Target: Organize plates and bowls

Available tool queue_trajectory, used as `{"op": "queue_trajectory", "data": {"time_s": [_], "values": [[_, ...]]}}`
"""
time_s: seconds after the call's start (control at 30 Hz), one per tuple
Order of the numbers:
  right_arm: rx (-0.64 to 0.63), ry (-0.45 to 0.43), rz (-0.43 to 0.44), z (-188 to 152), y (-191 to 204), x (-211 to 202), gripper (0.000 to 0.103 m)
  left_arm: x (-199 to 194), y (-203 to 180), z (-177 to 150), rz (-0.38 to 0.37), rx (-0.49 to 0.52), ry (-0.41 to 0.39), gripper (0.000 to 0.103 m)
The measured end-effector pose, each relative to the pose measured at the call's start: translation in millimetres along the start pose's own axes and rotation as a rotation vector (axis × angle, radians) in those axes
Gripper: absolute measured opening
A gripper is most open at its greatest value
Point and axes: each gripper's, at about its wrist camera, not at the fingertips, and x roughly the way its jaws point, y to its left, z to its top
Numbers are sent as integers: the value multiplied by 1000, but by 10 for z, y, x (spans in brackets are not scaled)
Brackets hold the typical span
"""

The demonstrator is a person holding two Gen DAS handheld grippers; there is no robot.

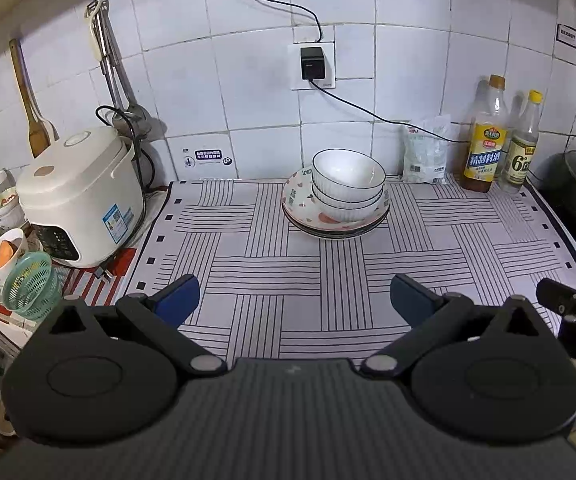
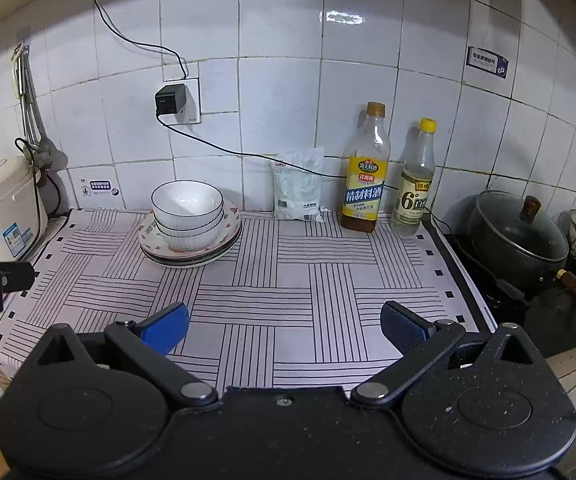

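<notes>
Bowls (image 1: 347,184) sit nested, 2 or perhaps 3 deep, on a small pile of plates (image 1: 300,216) near the back of the worktop (image 1: 248,280), which is covered by a mat with a striped woven pattern. The pile stands close to the tiled wall, with bare mat on every side of it. That looks like a tidy end state: wide plates at the bottom give a stable base, and the smaller bowls on top keep the whole set compact and out of the working area. How many plates lie in the pile cannot be told exactly; at least 3 rims show.

Both tools hang back over the front edge of the mat, well apart from the crockery. The left hand-held gripper (image 1: 296,300) has its blue-padded fingers spread wide with nothing between them, and the right hand-held gripper (image 2: 284,326) is the same, wide apart and empty. Neither touches anything, which suits either a finished job or a pause to check the stack.

A rice cooker (image 1: 80,196) stands off the mat to the left, and a white packet (image 2: 298,186) and 2 bottles (image 2: 364,172) line the wall to the right of the pile, near it but not touching. A lidded dark pot (image 2: 516,232) rests on the stove beyond the mat's right edge. If the stack were to be moved, the upper bowl would likely slide first, since it only rests loosely in the one below.
</notes>
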Motion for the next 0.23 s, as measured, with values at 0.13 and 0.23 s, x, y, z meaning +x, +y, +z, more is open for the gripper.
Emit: {"op": "queue_trajectory", "data": {"time_s": [0.13,0.23], "values": [[-6,1,1,-3,-4,-3,103,-2,-3,-4,-16,1,16,103],[-5,6,5,-1,-8,-7,103,-3,-9,-5,-8,6,22,103]]}}
